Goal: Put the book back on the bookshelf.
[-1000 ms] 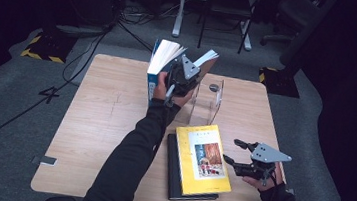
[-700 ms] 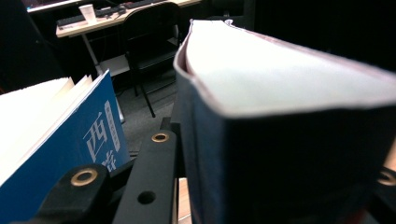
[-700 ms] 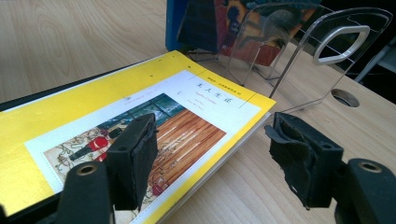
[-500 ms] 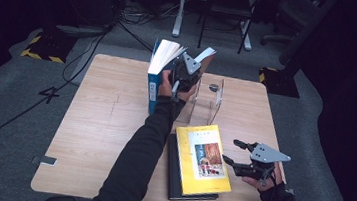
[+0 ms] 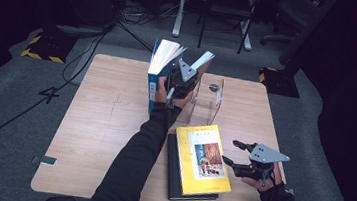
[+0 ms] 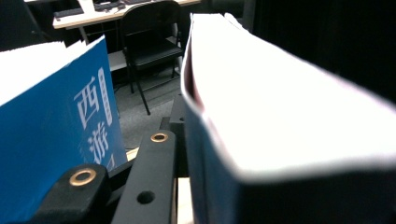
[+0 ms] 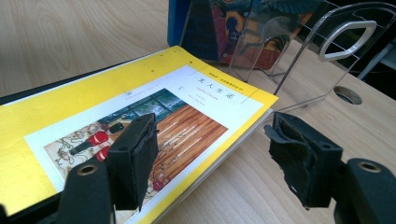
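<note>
Holding the blue book (image 5: 158,73) upright at the far side of the desk (image 5: 99,122), the left tool (image 5: 181,78) is clamped on it near the top; it looks thick and heavy with loose fanning pages, so a grip low by the spine seems safer. A clear acrylic bookend (image 5: 206,101) stands close to its right. Nearer, a yellow book (image 5: 203,158) lies on a black one (image 5: 173,180). The right tool (image 5: 233,159) waits, jaws apart, beside them
</note>
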`<state>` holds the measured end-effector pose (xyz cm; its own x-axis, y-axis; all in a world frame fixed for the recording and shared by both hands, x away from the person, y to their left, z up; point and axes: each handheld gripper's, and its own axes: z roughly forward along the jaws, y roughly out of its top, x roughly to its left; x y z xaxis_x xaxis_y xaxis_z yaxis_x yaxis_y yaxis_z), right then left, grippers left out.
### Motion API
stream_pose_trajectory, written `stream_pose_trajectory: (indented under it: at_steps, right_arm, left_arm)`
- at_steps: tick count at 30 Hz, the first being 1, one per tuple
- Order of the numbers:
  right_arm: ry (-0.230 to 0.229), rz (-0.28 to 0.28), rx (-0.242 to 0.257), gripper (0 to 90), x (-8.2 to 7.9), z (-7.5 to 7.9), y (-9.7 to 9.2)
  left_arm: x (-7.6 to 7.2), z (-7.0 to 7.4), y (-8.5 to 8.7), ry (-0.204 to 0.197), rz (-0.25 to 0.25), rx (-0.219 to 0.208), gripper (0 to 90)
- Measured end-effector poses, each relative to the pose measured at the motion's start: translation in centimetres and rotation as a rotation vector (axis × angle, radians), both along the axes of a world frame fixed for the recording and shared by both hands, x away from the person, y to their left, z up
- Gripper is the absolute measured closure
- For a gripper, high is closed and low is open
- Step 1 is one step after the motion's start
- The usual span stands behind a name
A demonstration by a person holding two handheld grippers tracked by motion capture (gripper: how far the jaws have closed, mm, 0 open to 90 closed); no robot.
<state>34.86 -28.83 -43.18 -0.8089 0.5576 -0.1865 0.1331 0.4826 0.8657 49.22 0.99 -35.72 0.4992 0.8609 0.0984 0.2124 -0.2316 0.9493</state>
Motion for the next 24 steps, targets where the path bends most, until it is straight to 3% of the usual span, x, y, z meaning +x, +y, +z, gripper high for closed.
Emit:
stream_pose_trajectory:
  at_steps: [6,12,16,21,24]
  right_arm:
    - [0.007,0.014,-0.020,33.1,-0.1,-0.1,0.4]
    - [0.018,0.017,-0.032,33.1,-0.1,-0.3,0.5]
    - [0.018,0.024,-0.035,33.1,-0.1,-0.3,0.5]
    - [0.022,0.027,-0.045,33.2,-0.1,-0.3,0.6]
    - [0.024,0.029,-0.045,33.2,-0.1,-0.3,0.6]
  left_arm:
    - [-0.9,-0.3,1.2,0.010,-0.031,0.017,72.8]
    - [-1.2,-0.2,2.3,0.026,-0.034,-0.002,71.7]
    - [-1.2,0.3,2.4,0.012,-0.036,-0.002,67.0]
    - [-0.9,1.2,2.2,0.023,-0.051,0.033,64.4]
    - [-0.7,1.5,2.1,0.032,-0.059,0.031,63.8]
